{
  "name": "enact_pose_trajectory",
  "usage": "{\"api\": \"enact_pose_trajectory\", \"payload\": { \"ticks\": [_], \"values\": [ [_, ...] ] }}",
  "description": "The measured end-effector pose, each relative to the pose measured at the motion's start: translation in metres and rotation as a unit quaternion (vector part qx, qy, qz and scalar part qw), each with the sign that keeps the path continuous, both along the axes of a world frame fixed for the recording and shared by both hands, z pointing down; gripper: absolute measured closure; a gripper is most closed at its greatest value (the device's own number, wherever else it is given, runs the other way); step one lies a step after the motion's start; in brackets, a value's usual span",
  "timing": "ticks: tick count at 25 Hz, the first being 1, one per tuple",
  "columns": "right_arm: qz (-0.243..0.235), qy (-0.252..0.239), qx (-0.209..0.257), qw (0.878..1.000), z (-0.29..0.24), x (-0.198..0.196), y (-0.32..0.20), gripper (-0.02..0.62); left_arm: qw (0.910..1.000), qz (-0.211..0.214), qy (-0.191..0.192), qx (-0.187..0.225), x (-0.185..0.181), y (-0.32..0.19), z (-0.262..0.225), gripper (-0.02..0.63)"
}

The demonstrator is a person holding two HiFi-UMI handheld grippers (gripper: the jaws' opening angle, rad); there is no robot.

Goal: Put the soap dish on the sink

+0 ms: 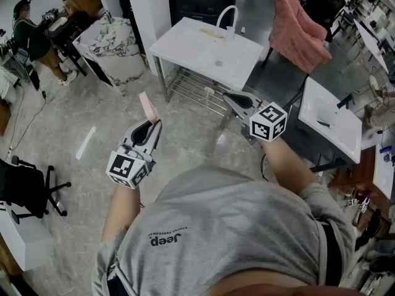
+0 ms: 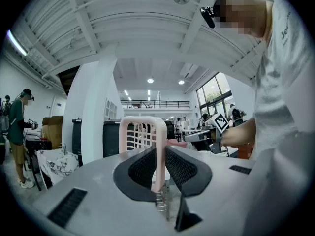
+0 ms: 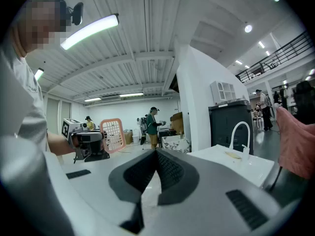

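A pink slotted soap dish (image 1: 148, 106) stands on edge between the pads of my left gripper (image 1: 151, 126), which is shut on it above the floor. In the left gripper view the soap dish (image 2: 142, 121) rises upright from the left gripper (image 2: 160, 154), its lower edge pinched. The white sink (image 1: 203, 48) with its curved white faucet (image 1: 227, 14) stands ahead, beyond both grippers. My right gripper (image 1: 233, 97) hovers near the sink's front edge, shut with nothing in it. The right gripper view shows the right gripper (image 3: 156, 154) with pads together, the sink (image 3: 246, 165) to its right and the soap dish (image 3: 112, 134) to its left.
A wire shelf (image 1: 197, 91) sits under the sink. A pink armchair (image 1: 299, 29) stands behind it on the right, and a second white basin table (image 1: 330, 119) at the right. A marble block (image 1: 111, 42) and a standing person (image 1: 28, 36) are at the left, a black office chair (image 1: 28, 187) near me.
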State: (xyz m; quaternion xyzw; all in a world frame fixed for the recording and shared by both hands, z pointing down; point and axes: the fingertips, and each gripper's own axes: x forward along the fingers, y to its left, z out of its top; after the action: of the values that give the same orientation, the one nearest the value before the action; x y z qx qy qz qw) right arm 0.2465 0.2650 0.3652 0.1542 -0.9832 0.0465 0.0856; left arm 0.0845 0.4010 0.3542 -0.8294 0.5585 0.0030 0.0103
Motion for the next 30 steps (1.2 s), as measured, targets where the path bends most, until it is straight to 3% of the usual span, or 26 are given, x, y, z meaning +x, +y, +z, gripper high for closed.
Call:
{"api": "enact_pose_trajectory", "payload": {
  "ticks": [16,30],
  "values": [
    [-0.013,-0.007,0.000,1.000,-0.008,0.035,-0.023,0.545,0.9998,-0.016,-0.007,0.006,0.037,-0.019,-0.008,0.546],
    [-0.036,-0.018,-0.002,0.999,-0.004,0.093,-0.049,0.543,0.9995,-0.031,-0.009,0.001,0.098,-0.044,-0.003,0.546]
  ]
}}
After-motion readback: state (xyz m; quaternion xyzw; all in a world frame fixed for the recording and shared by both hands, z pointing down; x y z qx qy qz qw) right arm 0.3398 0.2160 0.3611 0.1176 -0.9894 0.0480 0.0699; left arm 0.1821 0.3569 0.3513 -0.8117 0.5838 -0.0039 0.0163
